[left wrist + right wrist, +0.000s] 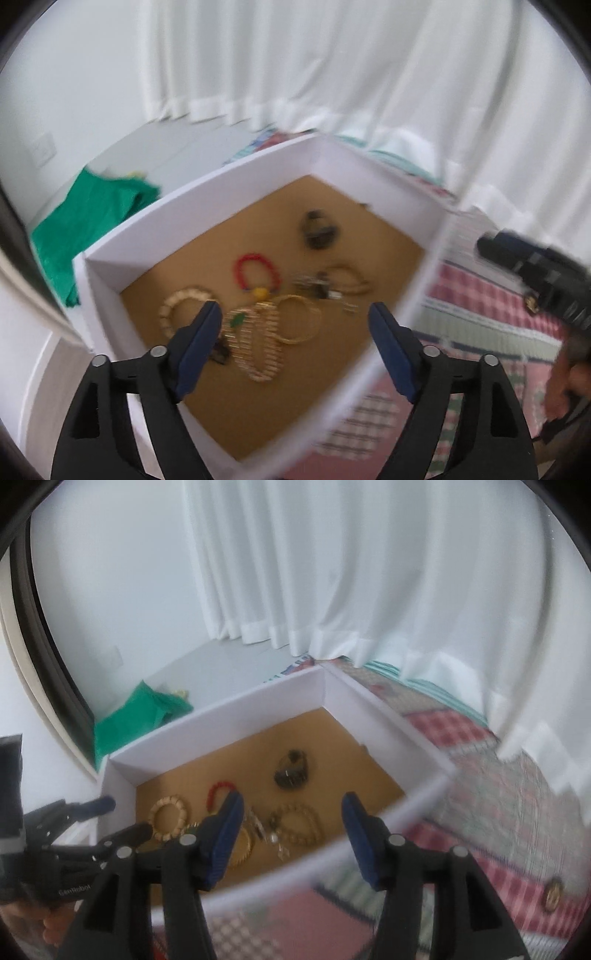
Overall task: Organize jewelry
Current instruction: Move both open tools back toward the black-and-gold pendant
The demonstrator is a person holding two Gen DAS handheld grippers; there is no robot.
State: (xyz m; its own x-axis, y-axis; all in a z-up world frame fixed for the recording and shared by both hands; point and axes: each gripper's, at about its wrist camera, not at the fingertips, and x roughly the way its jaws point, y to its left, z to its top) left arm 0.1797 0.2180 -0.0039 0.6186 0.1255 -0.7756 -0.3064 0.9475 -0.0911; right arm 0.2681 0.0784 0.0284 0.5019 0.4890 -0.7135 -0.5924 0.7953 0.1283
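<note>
Hovering above the box, the left gripper (295, 317) was found w/ jaws spread wide, nothing between the pads; the gold chain necklace (258, 339) lay directly beneath the gap, inside the box. The right gripper (291, 808) was likewise noted w/ jaws apart and empty, held over the near wall of the box, approx. above the beige bead bracelet (299, 823).

Progress, as judged: mostly done. Most pieces were seen already gathered in the white box (207, 184) on its brown floor: red bead bracelet (255, 271), cream bead bracelet (181, 306), gold bangle (299, 319), a dark item (317, 230) nearer the far corner, plus small bits too blurred to ID. One small gold piece (552, 888) was observed outside the box on the patterned quilt (461, 731), well apart to the right gripper's right; it appeared still to be collected. Items inside were heaped together, some touching, not sorted.
</note>
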